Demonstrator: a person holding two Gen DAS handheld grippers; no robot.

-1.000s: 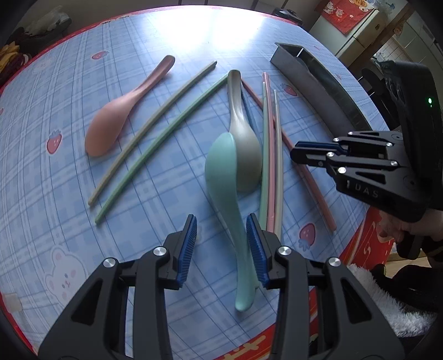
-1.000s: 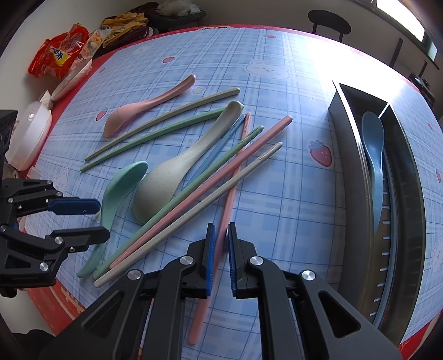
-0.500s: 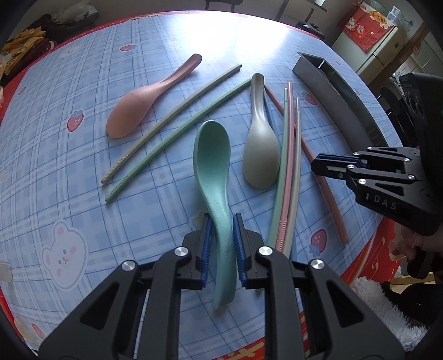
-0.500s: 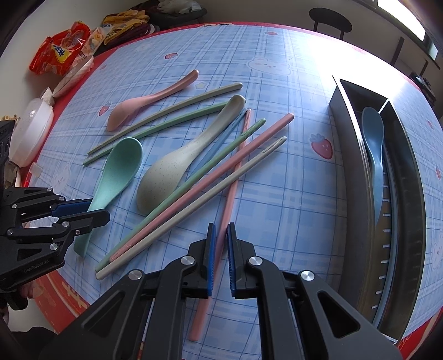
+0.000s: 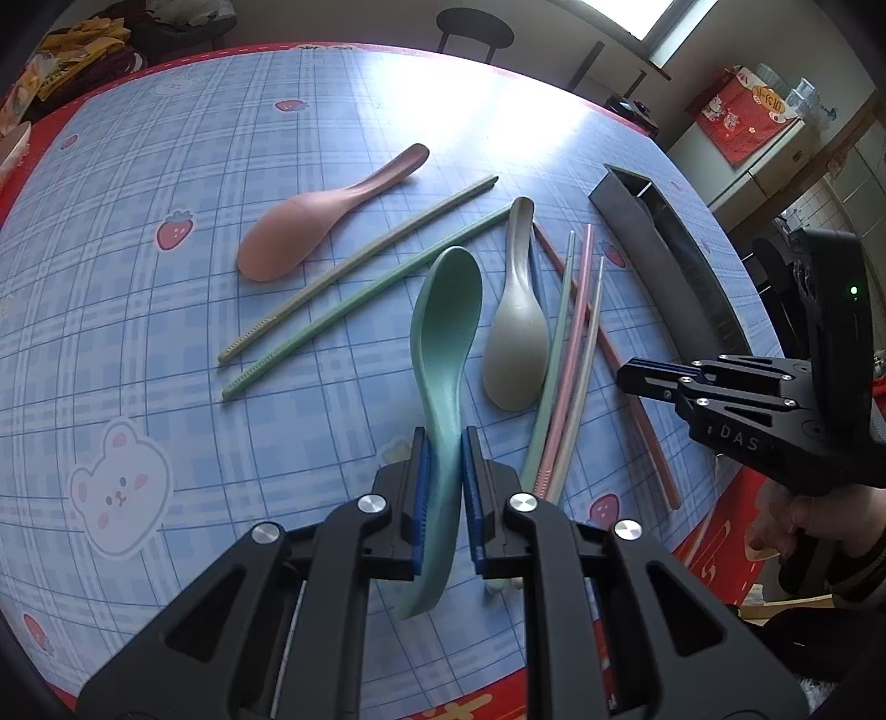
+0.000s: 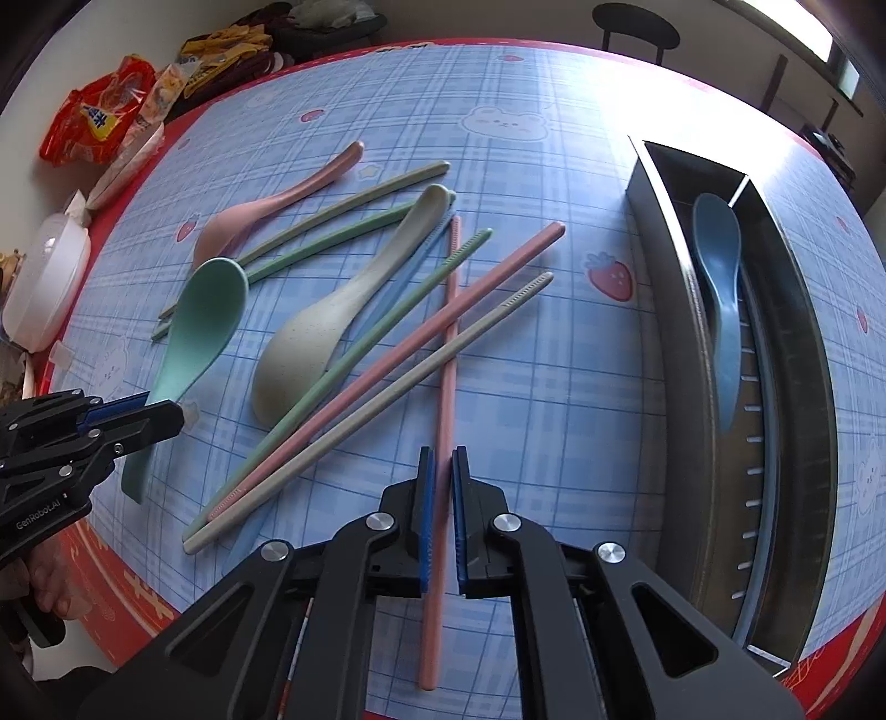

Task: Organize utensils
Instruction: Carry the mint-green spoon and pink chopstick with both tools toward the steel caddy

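Note:
My left gripper (image 5: 443, 437) is shut on the handle of a teal spoon (image 5: 446, 310) and holds it above the table; it also shows in the right wrist view (image 6: 199, 327). My right gripper (image 6: 441, 459) is shut on a salmon chopstick (image 6: 446, 354) that lies on the cloth. A beige spoon (image 6: 332, 315), a pink spoon (image 5: 326, 216) and several chopsticks (image 6: 382, 354) lie in the middle. A metal organizer tray (image 6: 681, 310) at the right holds a blue spoon (image 6: 720, 288).
The round table (image 5: 166, 343) has a blue plaid cloth with a red rim. Snack bags (image 6: 99, 111) and a white lidded container (image 6: 44, 282) sit beyond its left edge. A stool (image 6: 637, 25) stands at the far side.
My left gripper closed on the teal spoon's handle, turned it away from the beige spoon and lifted it. My right gripper stayed shut on the salmon chopstick.

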